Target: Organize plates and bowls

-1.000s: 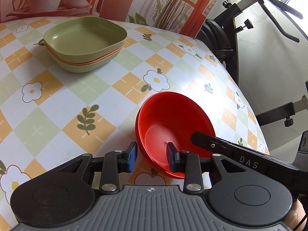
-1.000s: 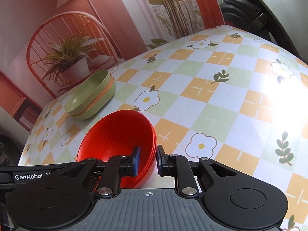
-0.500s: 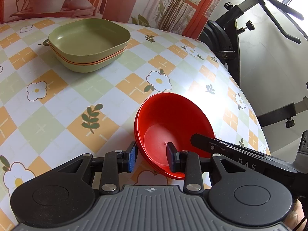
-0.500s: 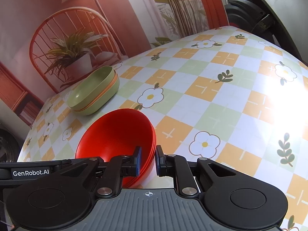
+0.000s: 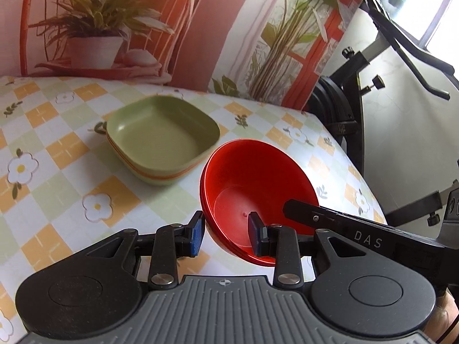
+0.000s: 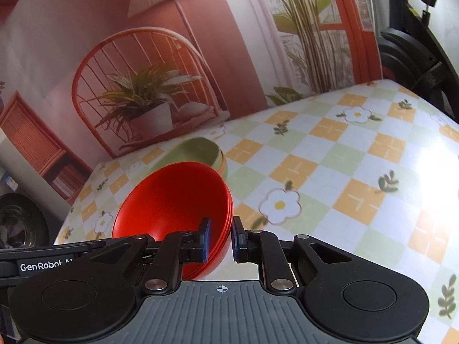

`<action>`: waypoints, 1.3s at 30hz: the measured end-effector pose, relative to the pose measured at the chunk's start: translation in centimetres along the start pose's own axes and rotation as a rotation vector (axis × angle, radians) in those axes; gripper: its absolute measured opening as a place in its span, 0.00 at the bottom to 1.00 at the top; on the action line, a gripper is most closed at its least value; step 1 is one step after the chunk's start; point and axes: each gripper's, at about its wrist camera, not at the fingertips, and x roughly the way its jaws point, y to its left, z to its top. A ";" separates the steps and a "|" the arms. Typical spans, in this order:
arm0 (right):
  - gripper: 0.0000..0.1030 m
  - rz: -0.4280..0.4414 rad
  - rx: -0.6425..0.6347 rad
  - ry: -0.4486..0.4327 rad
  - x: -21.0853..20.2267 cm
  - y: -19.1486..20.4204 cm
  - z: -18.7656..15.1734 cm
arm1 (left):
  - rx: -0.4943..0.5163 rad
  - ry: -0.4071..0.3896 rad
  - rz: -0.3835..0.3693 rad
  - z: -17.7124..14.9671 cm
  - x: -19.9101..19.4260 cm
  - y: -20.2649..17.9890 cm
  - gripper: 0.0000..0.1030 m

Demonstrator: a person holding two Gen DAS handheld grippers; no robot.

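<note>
A stack of red bowls point(image 5: 258, 183) hangs tilted above the checked tablecloth, held from two sides. My left gripper point(image 5: 226, 236) is shut on its near-left rim, one finger outside and one inside. My right gripper point(image 6: 221, 238) is shut on the red bowls point(image 6: 175, 200) at their right rim, and its black body point(image 5: 344, 223) crosses the left wrist view. Just beyond them a stack of square green dishes point(image 5: 160, 143) with an orange one in between rests on the table. In the right wrist view the green dishes point(image 6: 200, 149) are partly hidden behind the red bowls.
The table point(image 5: 57, 154) curves away to an edge on the right point(image 5: 358, 177). Black exercise equipment point(image 5: 358, 86) stands just past that edge. A printed backdrop with a potted plant and a chair point(image 6: 137, 100) rises behind the table. Bare cloth point(image 6: 358, 172) lies right of the bowls.
Both grippers have lifted the red bowls off the table and carried them towards the green dishes, which now sit much closer. The bowls are more tilted.
</note>
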 end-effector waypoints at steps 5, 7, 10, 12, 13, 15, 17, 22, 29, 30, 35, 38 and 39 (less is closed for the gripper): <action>0.14 0.040 -0.076 -0.049 0.9 3.0 4.4 | -0.007 -0.075 0.018 3.6 -2.0 1.3 0.33; 0.14 0.056 -0.099 -0.065 1.4 4.2 6.2 | -0.012 -0.097 0.025 5.1 -2.5 1.8 0.33; 0.14 0.070 -0.129 -0.089 2.4 5.7 8.2 | -0.011 -0.134 0.039 7.1 -3.2 2.5 0.33; 0.14 0.076 -0.144 -0.098 3.4 6.5 9.3 | -0.005 -0.148 0.052 8.2 -3.1 2.7 0.33; 0.14 0.079 -0.148 -0.101 4.0 6.7 9.7 | -0.005 -0.153 0.056 8.8 -3.1 3.0 0.33; 0.14 0.086 -0.146 -0.100 5.3 7.0 10.4 | -0.009 -0.152 0.063 9.9 -2.7 3.6 0.33; 0.14 0.086 -0.141 -0.089 6.7 7.0 10.7 | -0.020 -0.140 0.063 10.6 -2.0 4.3 0.33; 0.14 0.067 -0.137 -0.039 10.5 6.5 10.3 | -0.080 -0.068 0.046 11.0 1.1 6.9 0.33; 0.14 0.039 -0.127 0.051 14.9 5.6 8.3 | -0.111 0.019 0.080 9.8 5.2 9.0 0.33; 0.14 0.037 -0.122 0.060 15.3 5.5 8.0 | -0.114 0.029 0.083 9.6 5.6 9.3 0.33; 0.14 0.028 -0.112 0.087 16.4 5.0 7.3 | -0.118 0.052 0.088 9.0 6.9 9.7 0.33; 0.14 0.028 -0.115 0.097 16.7 5.0 7.2 | -0.106 0.055 0.103 8.7 7.2 9.8 0.33; 0.14 0.027 -0.115 0.100 16.8 5.0 7.2 | -0.103 0.058 0.105 8.6 7.3 9.8 0.33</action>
